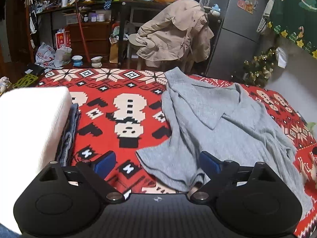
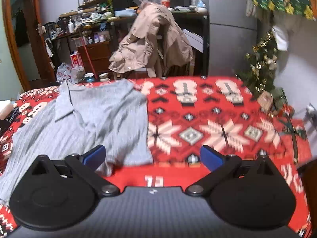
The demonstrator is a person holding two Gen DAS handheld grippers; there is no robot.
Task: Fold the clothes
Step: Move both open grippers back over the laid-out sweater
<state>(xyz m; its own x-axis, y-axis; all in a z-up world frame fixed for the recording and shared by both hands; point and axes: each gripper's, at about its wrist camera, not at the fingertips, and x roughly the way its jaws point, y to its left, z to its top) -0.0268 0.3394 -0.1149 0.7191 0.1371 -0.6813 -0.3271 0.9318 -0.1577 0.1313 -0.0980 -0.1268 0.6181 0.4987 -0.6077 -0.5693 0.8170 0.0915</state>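
Observation:
A grey ribbed collared sweater [image 1: 218,123] lies rumpled on the red patterned blanket [image 1: 122,91], its collar toward the far edge. My left gripper [image 1: 157,165] stands open over the sweater's near hem, with a fold of the hem lying between the blue pads but not pinched. In the right wrist view the same sweater [image 2: 85,119] fills the left half of the blanket [image 2: 218,123]. My right gripper [image 2: 152,156] is open above the sweater's right edge, nothing pressed between its fingers.
A stack of folded clothes [image 1: 68,134] with a white item [image 1: 33,123] on top sits at the left of the bed. Beyond the bed stand a chair draped with a beige coat [image 1: 174,35], a cluttered desk [image 1: 85,6] and a small Christmas tree [image 2: 261,67].

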